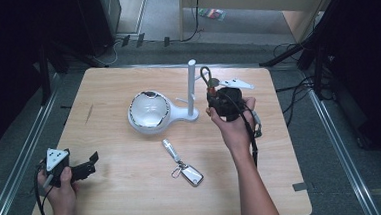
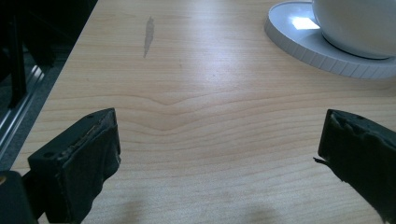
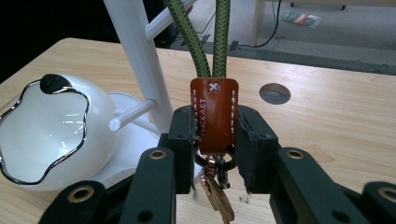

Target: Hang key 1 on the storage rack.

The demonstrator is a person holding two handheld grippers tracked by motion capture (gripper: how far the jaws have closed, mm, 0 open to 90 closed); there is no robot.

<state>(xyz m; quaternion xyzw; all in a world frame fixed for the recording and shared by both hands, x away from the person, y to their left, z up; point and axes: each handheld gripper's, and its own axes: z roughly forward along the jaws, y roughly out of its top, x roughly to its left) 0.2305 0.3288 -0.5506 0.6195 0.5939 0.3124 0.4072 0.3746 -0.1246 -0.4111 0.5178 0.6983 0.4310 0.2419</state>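
My right gripper [image 3: 215, 135] is shut on a keychain's brown leather tab [image 3: 214, 114]; a green braided cord loop [image 3: 210, 37] rises from the tab and keys [image 3: 217, 191] hang below. In the high view that gripper [image 1: 218, 98] is held up just right of the white stand's post [image 1: 192, 87], with the cord loop [image 1: 205, 76] beside the post's top. The stand has short pegs [image 3: 133, 113] and a white bowl [image 1: 149, 110] with a wavy chrome rim on its base. My left gripper [image 1: 84, 166] rests open at the table's front left, nothing between its jaws [image 2: 219, 154].
A car key fob with a silver cylinder [image 1: 183, 164] lies on the wooden table [image 1: 113, 192] in front of the stand. A round cable hole [image 3: 274, 93] sits in the tabletop behind the keychain. Dark equipment and cables surround the table.
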